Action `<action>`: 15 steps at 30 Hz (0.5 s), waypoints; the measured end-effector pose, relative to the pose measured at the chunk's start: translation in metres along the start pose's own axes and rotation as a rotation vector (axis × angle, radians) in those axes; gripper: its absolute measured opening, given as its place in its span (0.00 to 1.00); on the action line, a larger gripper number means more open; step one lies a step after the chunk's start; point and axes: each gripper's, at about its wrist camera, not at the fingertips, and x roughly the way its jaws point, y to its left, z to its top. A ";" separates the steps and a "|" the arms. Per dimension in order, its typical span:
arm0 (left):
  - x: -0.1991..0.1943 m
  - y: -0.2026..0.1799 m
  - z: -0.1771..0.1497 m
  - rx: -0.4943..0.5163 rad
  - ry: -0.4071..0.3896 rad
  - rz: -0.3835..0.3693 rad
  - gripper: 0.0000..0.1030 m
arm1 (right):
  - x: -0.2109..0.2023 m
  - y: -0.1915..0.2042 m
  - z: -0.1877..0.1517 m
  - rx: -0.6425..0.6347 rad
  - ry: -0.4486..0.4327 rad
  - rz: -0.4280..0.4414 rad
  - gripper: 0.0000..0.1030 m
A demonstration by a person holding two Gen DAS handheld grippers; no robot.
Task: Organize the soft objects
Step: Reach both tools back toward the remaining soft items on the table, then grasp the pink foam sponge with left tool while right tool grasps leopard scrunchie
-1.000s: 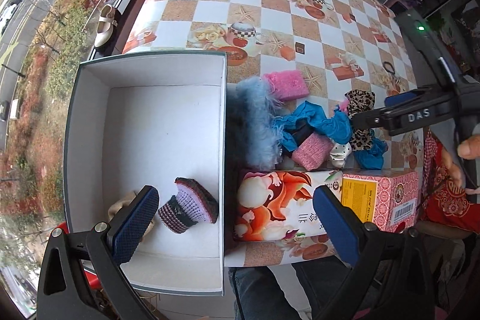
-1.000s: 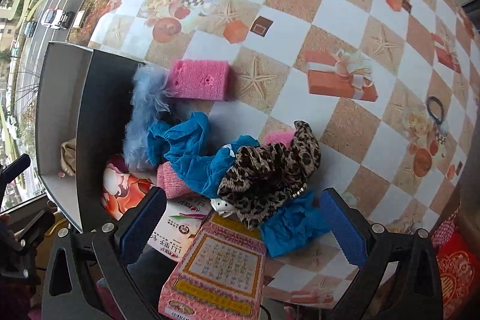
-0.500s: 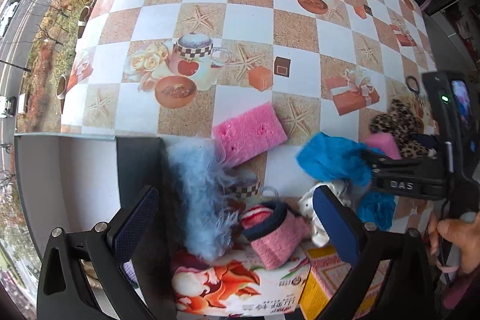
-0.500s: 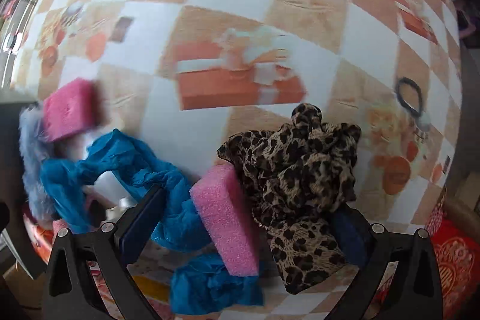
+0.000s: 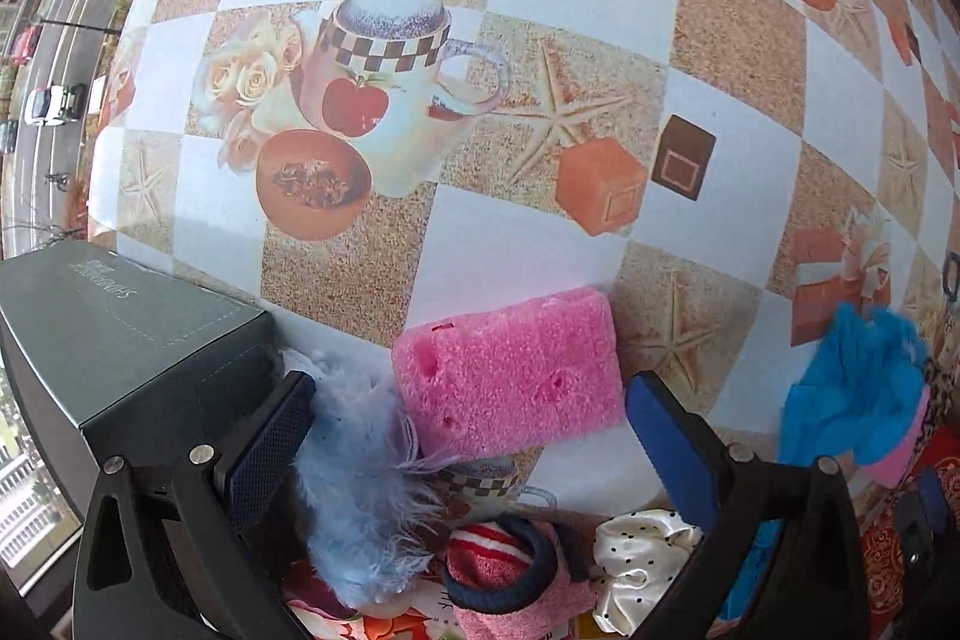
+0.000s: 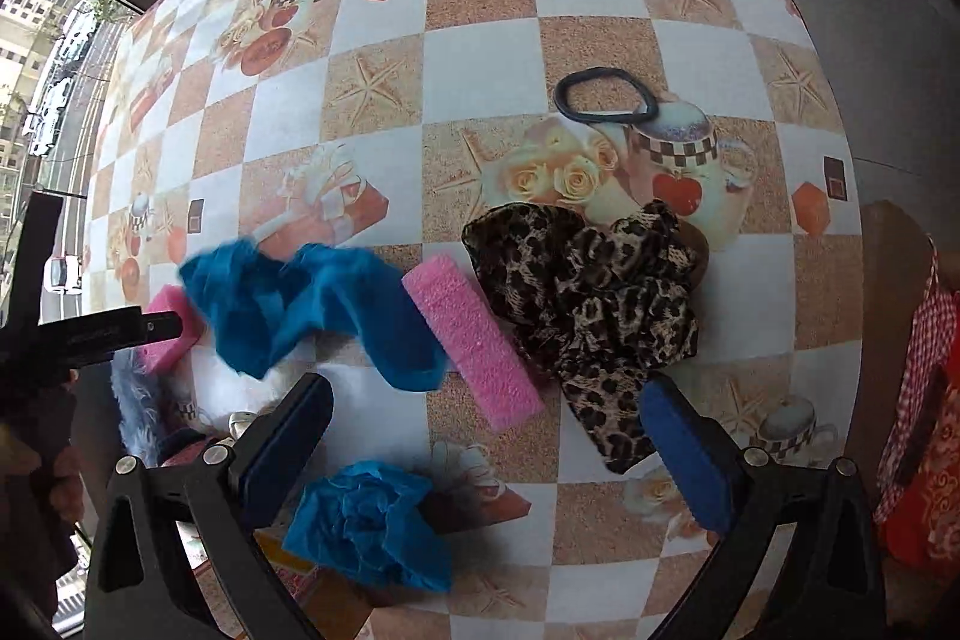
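In the left wrist view my left gripper point(image 5: 468, 436) is open, its jaws either side of a pink sponge point(image 5: 510, 376) and a light blue fluffy piece point(image 5: 360, 496). A pink knit cuff with a dark band point(image 5: 510, 586) and a white dotted cloth point(image 5: 642, 562) lie just below. In the right wrist view my right gripper point(image 6: 486, 442) is open and empty above a second pink sponge point(image 6: 474, 340). A blue cloth point(image 6: 312, 304) lies left of it, a leopard-print cloth point(image 6: 594, 304) right, and a crumpled blue cloth point(image 6: 372, 526) below.
A grey box point(image 5: 132, 352) stands at the left, its outer wall against the fluffy piece. A black hair tie point(image 6: 606, 103) lies farther back on the checked tablecloth point(image 6: 480, 40). The table's right edge drops to the floor, with red fabric point(image 6: 924, 460) beside it.
My left gripper has moved from over the box interior to low over the pink sponge and fluffy piece. My right gripper has shifted right, now over the second sponge. Both stayed open.
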 end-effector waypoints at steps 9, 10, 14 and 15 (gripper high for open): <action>0.010 -0.019 0.013 0.017 0.015 -0.111 0.96 | -0.008 -0.027 -0.005 0.074 -0.028 -0.013 1.00; 0.008 -0.026 0.014 0.049 0.000 -0.145 0.96 | -0.007 -0.025 -0.006 0.074 -0.026 -0.018 1.00; -0.011 -0.038 0.015 0.135 -0.100 -0.130 0.95 | -0.004 -0.016 -0.001 0.059 -0.033 -0.068 1.00; -0.015 -0.035 0.015 0.134 -0.108 -0.135 0.95 | -0.002 -0.021 0.003 0.082 -0.036 -0.057 1.00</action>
